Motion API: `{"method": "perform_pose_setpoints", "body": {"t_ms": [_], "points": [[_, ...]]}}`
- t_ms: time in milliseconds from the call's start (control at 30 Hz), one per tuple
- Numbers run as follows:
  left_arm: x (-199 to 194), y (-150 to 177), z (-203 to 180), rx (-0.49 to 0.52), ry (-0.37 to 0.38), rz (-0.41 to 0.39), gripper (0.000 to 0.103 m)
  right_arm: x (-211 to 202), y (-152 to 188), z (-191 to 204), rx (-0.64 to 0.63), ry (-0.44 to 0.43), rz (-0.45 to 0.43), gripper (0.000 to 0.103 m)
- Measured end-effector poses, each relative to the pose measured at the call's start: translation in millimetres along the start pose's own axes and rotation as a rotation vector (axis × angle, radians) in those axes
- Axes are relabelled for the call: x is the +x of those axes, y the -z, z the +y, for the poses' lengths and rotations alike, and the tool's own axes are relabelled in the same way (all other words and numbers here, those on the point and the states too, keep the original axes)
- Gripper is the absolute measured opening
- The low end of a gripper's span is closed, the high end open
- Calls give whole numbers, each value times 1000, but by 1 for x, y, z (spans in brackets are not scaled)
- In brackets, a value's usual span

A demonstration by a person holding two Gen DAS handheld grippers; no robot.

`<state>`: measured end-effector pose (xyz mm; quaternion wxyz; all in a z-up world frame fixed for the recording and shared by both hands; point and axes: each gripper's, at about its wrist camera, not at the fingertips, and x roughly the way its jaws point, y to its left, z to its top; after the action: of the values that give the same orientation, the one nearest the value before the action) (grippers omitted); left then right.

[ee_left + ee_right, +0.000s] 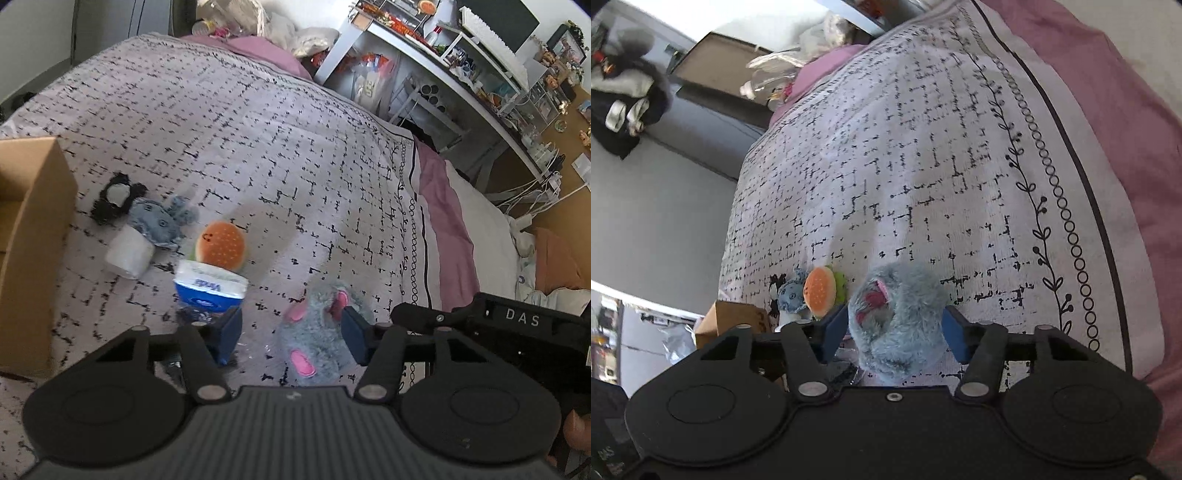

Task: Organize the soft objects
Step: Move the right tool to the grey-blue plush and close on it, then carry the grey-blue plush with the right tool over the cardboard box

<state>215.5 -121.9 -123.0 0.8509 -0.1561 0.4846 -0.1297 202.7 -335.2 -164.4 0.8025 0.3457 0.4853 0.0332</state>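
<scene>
A fluffy grey plush with pink ears [897,321] sits between the fingers of my right gripper [894,328], whose jaws stand wide around it without clearly squeezing. The same plush [314,347] lies under my left gripper [291,332], which is open and empty above the bedspread. A burger plush [221,245], a blue tissue pack [210,290], a white paper roll [129,253], a blue-grey plush [159,218] and a black plush [114,197] lie to the left. The burger plush [820,291] also shows in the right wrist view.
A cardboard box [29,236] stands at the left on the bedspread [258,147]. The box [735,321] also shows in the right wrist view. A cluttered white desk [461,66] stands beyond the bed's right edge. Pillows and bags lie at the bed's far end.
</scene>
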Motion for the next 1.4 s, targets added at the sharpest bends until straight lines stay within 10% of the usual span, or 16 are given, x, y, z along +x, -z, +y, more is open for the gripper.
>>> {"method": "perform_pose_setpoints", "body": {"t_ms": [767,1400], "points": [[69,5,-9,-97,11,100,25,60,-13,-18,74,38,122,35],[18,-3,-5,-95,44,-16,19,26,-2,14,-57,-43,26,23]]}}
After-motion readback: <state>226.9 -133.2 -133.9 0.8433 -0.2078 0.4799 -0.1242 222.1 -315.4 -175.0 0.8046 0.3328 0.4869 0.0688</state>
